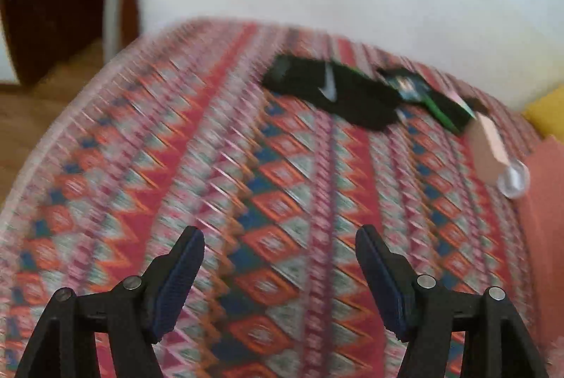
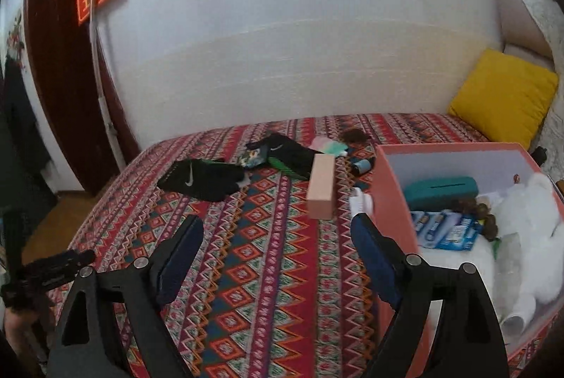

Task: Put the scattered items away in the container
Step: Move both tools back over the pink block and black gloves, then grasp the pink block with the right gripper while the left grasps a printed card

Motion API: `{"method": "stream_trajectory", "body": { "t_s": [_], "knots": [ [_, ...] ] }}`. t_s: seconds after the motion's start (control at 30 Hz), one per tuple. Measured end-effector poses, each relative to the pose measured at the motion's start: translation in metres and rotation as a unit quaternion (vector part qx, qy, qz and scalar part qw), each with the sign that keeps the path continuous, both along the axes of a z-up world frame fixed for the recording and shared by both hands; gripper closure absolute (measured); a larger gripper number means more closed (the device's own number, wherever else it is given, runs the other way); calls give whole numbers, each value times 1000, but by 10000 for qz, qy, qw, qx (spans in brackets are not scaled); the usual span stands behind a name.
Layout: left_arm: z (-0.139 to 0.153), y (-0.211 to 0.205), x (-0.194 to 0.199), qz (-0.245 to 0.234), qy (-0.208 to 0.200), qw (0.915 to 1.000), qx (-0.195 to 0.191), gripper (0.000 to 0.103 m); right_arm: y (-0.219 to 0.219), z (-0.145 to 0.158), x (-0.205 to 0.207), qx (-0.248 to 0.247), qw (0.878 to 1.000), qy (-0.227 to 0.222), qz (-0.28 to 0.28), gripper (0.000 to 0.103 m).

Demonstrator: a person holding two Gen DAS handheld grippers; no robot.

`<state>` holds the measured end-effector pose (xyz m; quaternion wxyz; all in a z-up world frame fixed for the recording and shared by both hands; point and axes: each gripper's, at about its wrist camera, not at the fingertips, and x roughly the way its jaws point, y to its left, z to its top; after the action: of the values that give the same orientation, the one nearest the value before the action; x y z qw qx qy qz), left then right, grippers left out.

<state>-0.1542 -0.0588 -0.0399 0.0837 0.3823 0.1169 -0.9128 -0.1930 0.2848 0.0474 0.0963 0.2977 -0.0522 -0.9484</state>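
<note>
A black sock with a white swoosh (image 2: 199, 180) (image 1: 331, 94) lies on the patterned bedspread (image 2: 268, 258). A second black sock with green trim (image 2: 289, 154) (image 1: 440, 103) lies further back beside a small printed packet (image 2: 254, 156). A pink rectangular box (image 2: 320, 186) (image 1: 488, 145) rests nearer the pink container (image 2: 391, 187), which holds a white plush, a teal case and a blue pack. My left gripper (image 1: 280, 275) is open over bare bedspread, well short of the socks; this view is blurred. My right gripper (image 2: 276, 247) is open beside the container's left wall, empty.
A white roll (image 2: 361, 201) and a small dark bottle (image 2: 363, 164) lie by the container's far corner, with a pastel item (image 2: 328, 145) and a brown clump (image 2: 356, 135) behind. A yellow cushion (image 2: 504, 96) leans at the back right. The bed's left edge drops to wooden floor (image 2: 60, 219).
</note>
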Motion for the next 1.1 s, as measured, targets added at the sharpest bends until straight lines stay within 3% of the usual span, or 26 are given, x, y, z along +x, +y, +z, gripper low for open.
{"method": "stream_trajectory", "body": {
  "t_s": [0.33,0.43,0.5,0.63,0.73,0.9,1.1],
  "knots": [
    [14,-14,10,587,569,9934,-799,28,-14,-19,-14,164,9997,-118,-120,14],
    [13,-12,2,534,558,9937,-817,26,-11,-24,-21,145,9996,-189,-168,14],
    [9,-13,-8,501,469,9956,-642,26,-12,-29,-25,195,9994,-213,-187,14],
    [0,-24,-40,487,91,9987,112,26,-16,-38,-40,321,9988,-292,-223,14],
    [-6,-26,-69,519,-115,9985,136,26,-23,-44,-62,488,9981,-282,-248,14],
    [-15,-27,-131,425,-299,9965,653,26,-31,-63,-118,754,9957,-473,-255,15],
    [-50,-10,-202,492,-787,9906,1008,26,-29,-101,-188,893,9915,-837,-447,15]
  ]
}}
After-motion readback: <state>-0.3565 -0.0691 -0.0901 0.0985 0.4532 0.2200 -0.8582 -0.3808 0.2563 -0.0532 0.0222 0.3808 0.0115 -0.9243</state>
